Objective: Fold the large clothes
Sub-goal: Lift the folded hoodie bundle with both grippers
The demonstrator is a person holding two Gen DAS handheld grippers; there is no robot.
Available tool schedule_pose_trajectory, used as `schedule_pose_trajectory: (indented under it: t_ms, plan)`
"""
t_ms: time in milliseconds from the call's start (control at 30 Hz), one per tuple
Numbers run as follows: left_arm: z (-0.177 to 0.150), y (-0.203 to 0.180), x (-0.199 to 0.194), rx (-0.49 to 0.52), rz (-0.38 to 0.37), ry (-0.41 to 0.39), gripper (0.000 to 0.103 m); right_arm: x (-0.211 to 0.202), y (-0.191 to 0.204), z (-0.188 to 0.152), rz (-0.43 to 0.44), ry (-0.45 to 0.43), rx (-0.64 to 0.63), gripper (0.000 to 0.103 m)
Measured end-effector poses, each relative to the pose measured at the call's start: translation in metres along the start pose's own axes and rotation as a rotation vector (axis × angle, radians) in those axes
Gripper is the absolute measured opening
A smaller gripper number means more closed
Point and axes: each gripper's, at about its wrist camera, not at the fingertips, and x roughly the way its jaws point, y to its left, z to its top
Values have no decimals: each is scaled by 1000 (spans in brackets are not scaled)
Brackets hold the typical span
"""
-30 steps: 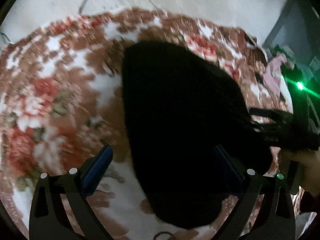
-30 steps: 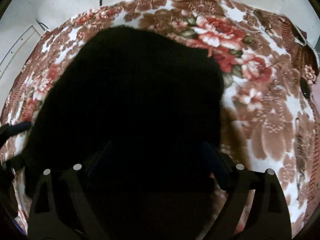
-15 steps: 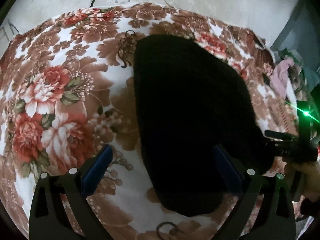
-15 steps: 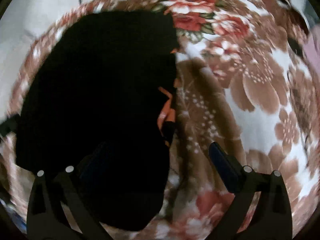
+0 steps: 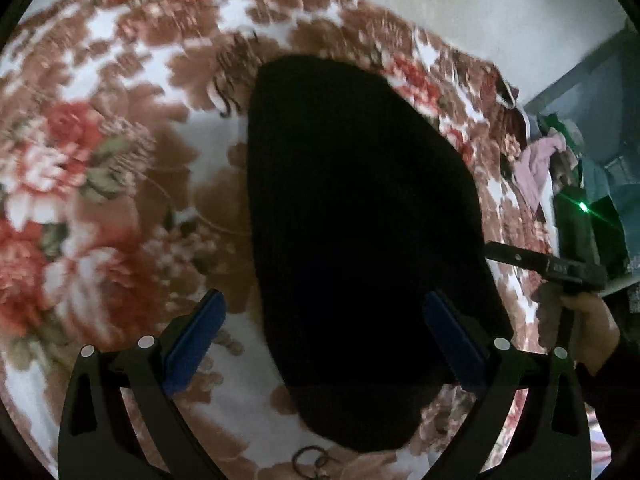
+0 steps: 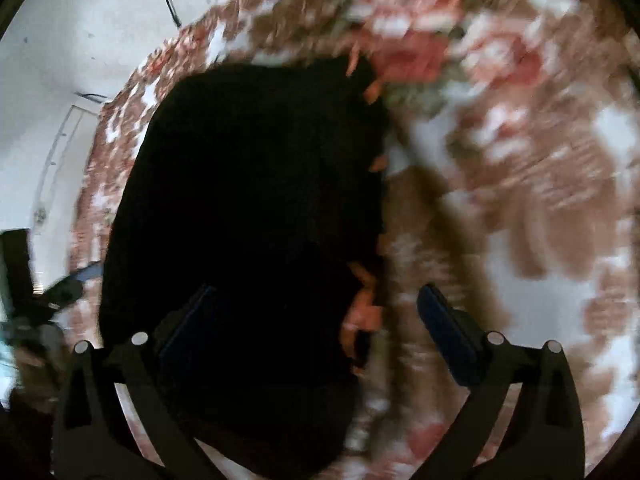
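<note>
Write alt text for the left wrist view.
A black garment lies in a compact folded shape on a floral blanket. The left gripper hangs above it, open and holding nothing. At the right edge, a hand holds the right gripper, near a pink cloth.
</note>
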Motion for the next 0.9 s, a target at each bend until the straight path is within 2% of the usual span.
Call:
schedule_pose_trajectory:
  t_ms: [67, 133, 233, 333, 433, 500, 533, 567, 633, 700, 800, 900]
  plan:
    - [5, 6, 23, 22, -10, 66, 99, 14, 2, 7, -11, 26, -14, 98]
    - [10, 11, 32, 12, -61, 81, 99, 30, 0, 11, 23, 54, 1, 98]
    - [17, 24, 49, -26, -138, 110, 99, 46, -9, 15, 94, 75, 49, 98]
    - [18, 42, 74, -128, -242, 180, 99, 58, -20, 17, 146, 90, 71, 98]
    - [16, 35, 87, -75, -243, 169, 99, 64, -25, 18, 173, 91, 66, 99]
    - [13, 31, 99, -83, -244, 185, 99, 63, -21, 18, 157, 93, 47, 99]
    - [14, 31, 104, -100, -258, 198, 99, 63, -20, 18, 158, 96, 45, 94]
    - [13, 27, 109, -104, -265, 205, 99, 59, -20, 18, 196, 99, 53, 85]
    - [14, 19, 110, -86, -253, 208, 99, 51, -15, 18, 185, 100, 35, 64]
    - [16, 9, 109, -62, -230, 218, 97, 44, -8, 18, 168, 102, 1, 55]
    - [15, 7, 111, -65, -224, 220, 95, 45, -8, 18, 175, 109, 3, 48]
    - [14, 1, 113, -54, -214, 197, 90, 50, -11, 14, 198, 103, 41, 46]
